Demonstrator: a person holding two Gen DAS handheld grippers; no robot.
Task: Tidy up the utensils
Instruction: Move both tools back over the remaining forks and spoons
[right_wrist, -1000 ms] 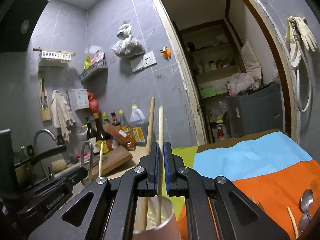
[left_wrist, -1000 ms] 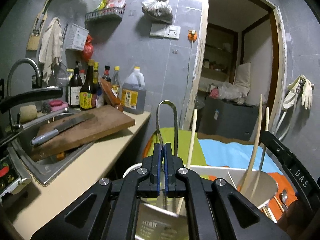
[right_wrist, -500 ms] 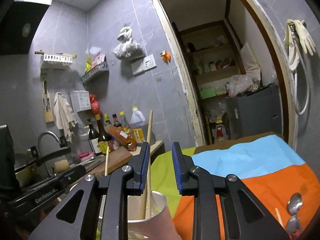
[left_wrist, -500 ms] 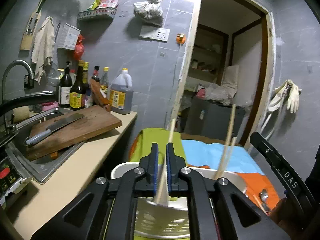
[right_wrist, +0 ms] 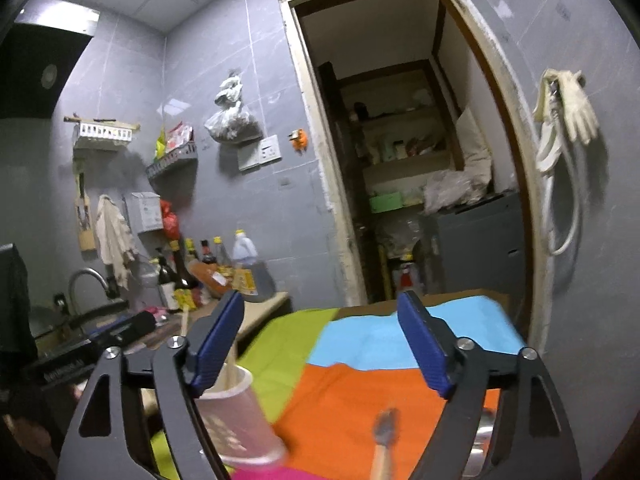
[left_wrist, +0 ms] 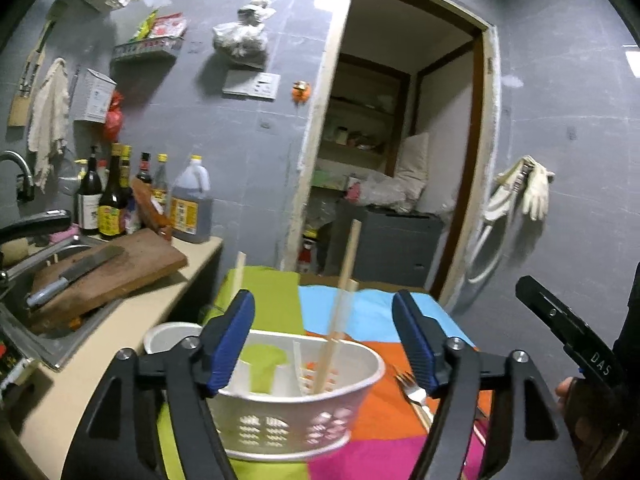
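Observation:
In the left wrist view a white slotted utensil basket [left_wrist: 296, 396] stands on the coloured cloth just beyond my left gripper [left_wrist: 324, 340]. Two wooden chopsticks [left_wrist: 340, 312] lean upright in its right compartment. Another chopstick [left_wrist: 239, 276] pokes up behind the left finger. The left jaws are opening and the pads touch nothing. A fork [left_wrist: 414, 392] lies on the cloth to the basket's right. In the right wrist view my right gripper [right_wrist: 320, 344] is also opening, with nothing between its pads. The basket [right_wrist: 236, 420] sits at lower left with chopsticks [right_wrist: 230, 360] in it. A blurred utensil [right_wrist: 386, 432] lies below.
The counter [left_wrist: 120, 320] to the left carries a cutting board [left_wrist: 108, 268] with a knife, a sink and several bottles [left_wrist: 188, 208]. A small white cup [left_wrist: 168, 336] stands behind the basket. An open doorway [left_wrist: 392, 180] lies ahead. A person's hand [left_wrist: 568, 392] holds the right gripper's handle.
Both grippers went from shut on chopsticks to wide open, leaving the sticks in the basket. Both have drawn back and risen, so the basket now shows lower and farther off.

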